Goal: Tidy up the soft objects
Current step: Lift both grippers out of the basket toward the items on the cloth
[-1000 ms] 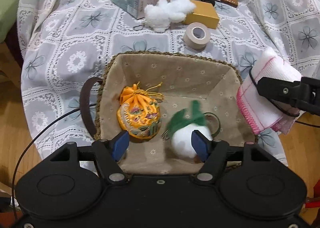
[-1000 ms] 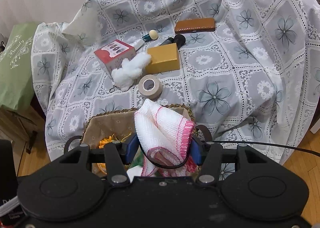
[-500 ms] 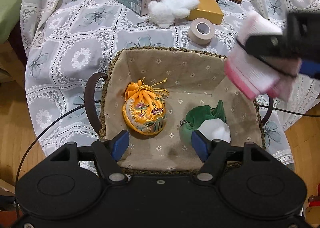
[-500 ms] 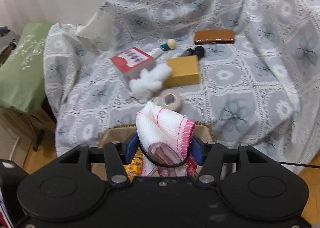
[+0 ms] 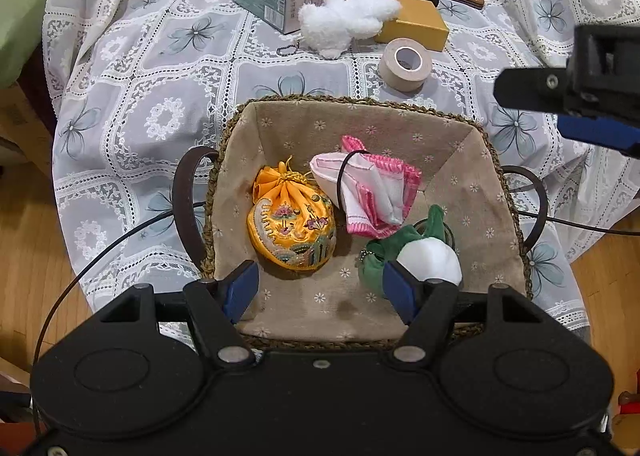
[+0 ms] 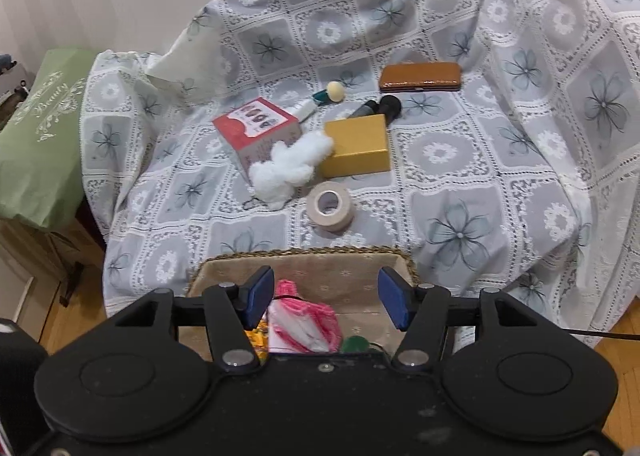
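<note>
A cloth-lined woven basket [image 5: 472, 159] holds a yellow embroidered pouch [image 5: 292, 223], a white cloth with pink edging [image 5: 372, 187] and a green and white plush [image 5: 424, 256]. The cloth also shows in the right wrist view [image 6: 300, 320], below the fingers. My left gripper [image 5: 320, 290] is open and empty over the basket's near edge. My right gripper [image 6: 326, 298] is open and empty above the basket [image 6: 340, 268]; it shows at the right of the left wrist view [image 5: 576, 103]. A white fluffy plush [image 5: 344, 21] lies on the lace cloth beyond the basket, also in the right wrist view [image 6: 290, 167].
On the lace-covered surface [image 6: 460, 159] lie a red box [image 6: 256, 127], a yellow box [image 6: 358, 145], a tape roll [image 6: 331, 205], a brown case [image 6: 420, 76], a black object [image 6: 384, 107] and a small brush [image 6: 326, 95]. A green cushion [image 6: 36, 135] is at left.
My right gripper opened and let go of the pink-edged cloth, which now lies in the basket. The right gripper has risen and drawn back to the right.
</note>
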The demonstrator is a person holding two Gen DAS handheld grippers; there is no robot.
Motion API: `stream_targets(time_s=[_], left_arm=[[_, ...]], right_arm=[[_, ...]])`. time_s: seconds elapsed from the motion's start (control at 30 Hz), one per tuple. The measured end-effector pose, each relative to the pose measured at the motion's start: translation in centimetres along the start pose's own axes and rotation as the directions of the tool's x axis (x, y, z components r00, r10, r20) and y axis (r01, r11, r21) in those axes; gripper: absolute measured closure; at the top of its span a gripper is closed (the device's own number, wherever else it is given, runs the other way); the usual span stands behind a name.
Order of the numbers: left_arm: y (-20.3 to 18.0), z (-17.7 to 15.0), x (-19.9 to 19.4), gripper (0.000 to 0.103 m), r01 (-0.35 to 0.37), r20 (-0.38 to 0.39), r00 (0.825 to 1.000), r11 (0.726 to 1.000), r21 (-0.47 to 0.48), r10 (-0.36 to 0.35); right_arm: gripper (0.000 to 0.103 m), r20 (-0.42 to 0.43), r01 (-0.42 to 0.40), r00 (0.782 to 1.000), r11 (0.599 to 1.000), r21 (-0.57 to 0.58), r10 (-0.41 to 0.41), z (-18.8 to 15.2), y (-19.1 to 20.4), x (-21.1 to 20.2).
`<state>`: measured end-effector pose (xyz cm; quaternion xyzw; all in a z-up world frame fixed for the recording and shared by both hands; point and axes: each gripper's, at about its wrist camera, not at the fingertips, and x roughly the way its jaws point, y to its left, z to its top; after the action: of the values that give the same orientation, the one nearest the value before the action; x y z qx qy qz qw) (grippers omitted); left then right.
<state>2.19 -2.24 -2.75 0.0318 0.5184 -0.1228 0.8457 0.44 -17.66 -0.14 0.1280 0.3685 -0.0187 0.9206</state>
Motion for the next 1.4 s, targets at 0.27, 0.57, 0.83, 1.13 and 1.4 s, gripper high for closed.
stream_targets(time_s=[0.27,0.57,0.83,1.13,1.4], left_arm=[[-0.1,0.0,-0.3,0.037,-0.03,0.027,0.999,1.0,0.007,0.03],[-0.1,0.4,-0.7,0.023,-0.073,0.079,0.994,0.997,0.025,0.07],[0.0,1.9,-1.3,0.023,-0.177,0.186,0.969,0.982,0.06,0.163],[-0.1,4.0,-0.8,0.023,-0.248,0.275,0.937,0.965,0.087,0.216],[1.8,6.8,0.7,0.022,-0.301,0.317,0.91,0.952,0.058,0.268]], right_arm=[[0.036,0.024,0.036,0.999,0.999,-0.008,-0.035,-0.4,-0.5,0.3],[0.023,0.063,0.072,0.996,0.997,-0.023,-0.071,-0.1,-1.3,1.6],[0.023,0.081,0.171,0.983,0.984,-0.05,-0.166,0.9,-2.7,4.3],[0.022,0.114,0.262,0.961,0.96,-0.093,-0.252,2.2,-3.6,7.1],[0.02,0.179,0.399,0.91,0.907,-0.136,-0.373,2.8,-4.3,9.6]])
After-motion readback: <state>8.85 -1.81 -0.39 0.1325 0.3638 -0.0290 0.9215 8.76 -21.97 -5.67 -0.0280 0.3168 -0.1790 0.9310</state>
